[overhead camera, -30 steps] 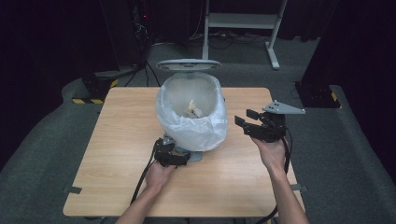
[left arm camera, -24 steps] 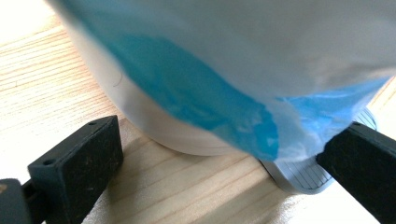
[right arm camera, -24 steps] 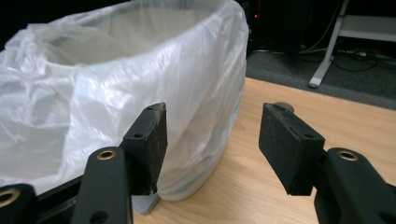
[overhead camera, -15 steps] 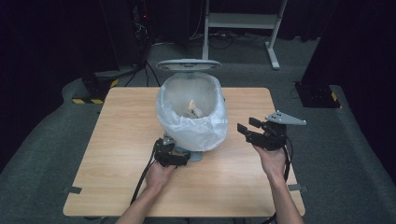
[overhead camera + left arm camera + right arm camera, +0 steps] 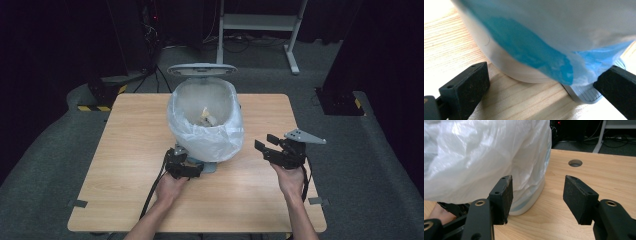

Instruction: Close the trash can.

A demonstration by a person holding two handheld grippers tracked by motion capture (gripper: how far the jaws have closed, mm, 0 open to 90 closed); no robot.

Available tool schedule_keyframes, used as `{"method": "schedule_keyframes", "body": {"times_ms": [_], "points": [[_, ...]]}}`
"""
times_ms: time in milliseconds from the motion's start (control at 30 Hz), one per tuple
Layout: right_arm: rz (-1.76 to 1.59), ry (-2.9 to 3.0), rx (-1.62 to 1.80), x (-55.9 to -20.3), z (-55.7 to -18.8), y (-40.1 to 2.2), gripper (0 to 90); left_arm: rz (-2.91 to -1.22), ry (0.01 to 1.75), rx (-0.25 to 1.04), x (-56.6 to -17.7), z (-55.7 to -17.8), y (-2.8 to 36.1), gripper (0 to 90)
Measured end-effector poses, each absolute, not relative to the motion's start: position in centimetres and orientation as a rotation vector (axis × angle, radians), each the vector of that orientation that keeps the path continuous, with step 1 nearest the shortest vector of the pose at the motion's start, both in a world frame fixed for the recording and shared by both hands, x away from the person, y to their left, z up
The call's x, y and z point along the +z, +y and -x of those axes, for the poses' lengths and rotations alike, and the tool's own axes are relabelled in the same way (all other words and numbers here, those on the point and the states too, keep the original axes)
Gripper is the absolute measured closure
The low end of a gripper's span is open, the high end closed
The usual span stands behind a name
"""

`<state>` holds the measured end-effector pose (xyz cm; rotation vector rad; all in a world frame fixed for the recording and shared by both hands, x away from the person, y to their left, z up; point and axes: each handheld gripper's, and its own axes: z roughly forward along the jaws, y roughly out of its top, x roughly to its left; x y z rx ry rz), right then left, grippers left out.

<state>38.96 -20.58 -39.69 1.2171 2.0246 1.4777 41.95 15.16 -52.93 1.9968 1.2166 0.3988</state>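
The bin (image 5: 206, 120), lined with a white bag (image 5: 212, 137), stood mid-frame on the surface (image 5: 125, 150), with bare wood to either side and towards the lower edge; the left gripper (image 5: 186, 167) sat at its base, jaws spread either side of the grey pedal (image 5: 584, 93); the right gripper (image 5: 267, 142), jaws spread on nothing, had sunk lower than a second before, and the left had stayed put; the bin's foot lay hidden under the bag.

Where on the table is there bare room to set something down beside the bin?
Bare wood lies left of the lined bin out to the table edge, and at the far right corner. The near middle is crowded: the left hand-held gripper sits at the pedal, the right hand-held gripper alongside.
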Motion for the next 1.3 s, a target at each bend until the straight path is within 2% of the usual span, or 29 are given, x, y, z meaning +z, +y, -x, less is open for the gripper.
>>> {"method": "schedule_keyframes", "body": {"times_ms": [1300], "points": [[-1.289, 2.062, 1.411, -46.4, -38.3, -20.3, 39.3, -1.998, 1.217, 0.399, -52.9, -41.9, 15.1, 0.6]]}}
